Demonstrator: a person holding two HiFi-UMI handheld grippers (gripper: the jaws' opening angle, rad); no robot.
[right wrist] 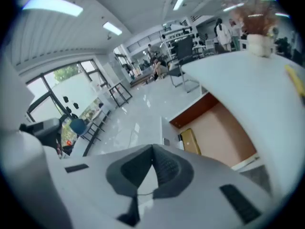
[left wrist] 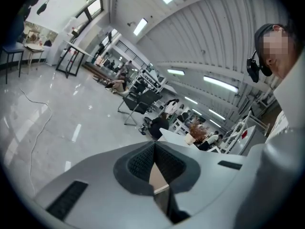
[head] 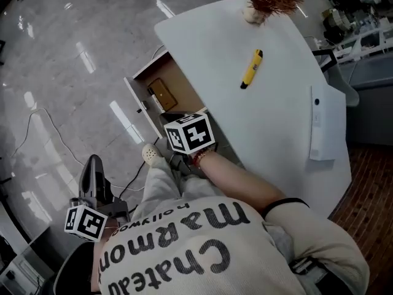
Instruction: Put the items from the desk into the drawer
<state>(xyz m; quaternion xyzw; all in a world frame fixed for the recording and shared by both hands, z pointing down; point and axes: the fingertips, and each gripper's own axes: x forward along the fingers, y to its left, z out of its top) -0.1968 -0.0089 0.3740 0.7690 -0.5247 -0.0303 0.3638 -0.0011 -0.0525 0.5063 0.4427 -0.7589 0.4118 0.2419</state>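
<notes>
- Left tongs [left wrist: 153, 144]: jaws pressed together, nothing between them. They hang at the person's left side over the floor, well apart from the desk [head: 276, 121].
- Right tongs [right wrist: 152, 148]: jaws likewise closed tip to tip and empty. They sit above the near end of the open drawer [head: 182, 83], just beside the desk's near-left edge.
- Drawer: directly ahead of and below the right tongs, pulled out from under the desk top. A brown flat box [head: 161, 94] already lies inside, toward the front panel.
- Yellow cutter [head: 251, 68]: on the desk top, ahead of the right tongs and to their right, well apart from them. Its long axis runs nearly straight away from the right tongs, leaning slightly right at the far end.
- White slab [head: 322, 125]: far to the right of the right tongs at the desk's right edge, its long side running near to far. Whether it is a loose item or part of the desk cannot be told.
- Potted plant [head: 258, 5]: at the far end of the desk, beyond the cutter.
- Finding: the right tongs are plainly the nearer to the cutter. In my judgement they must open, then come in across its narrow width.
</notes>
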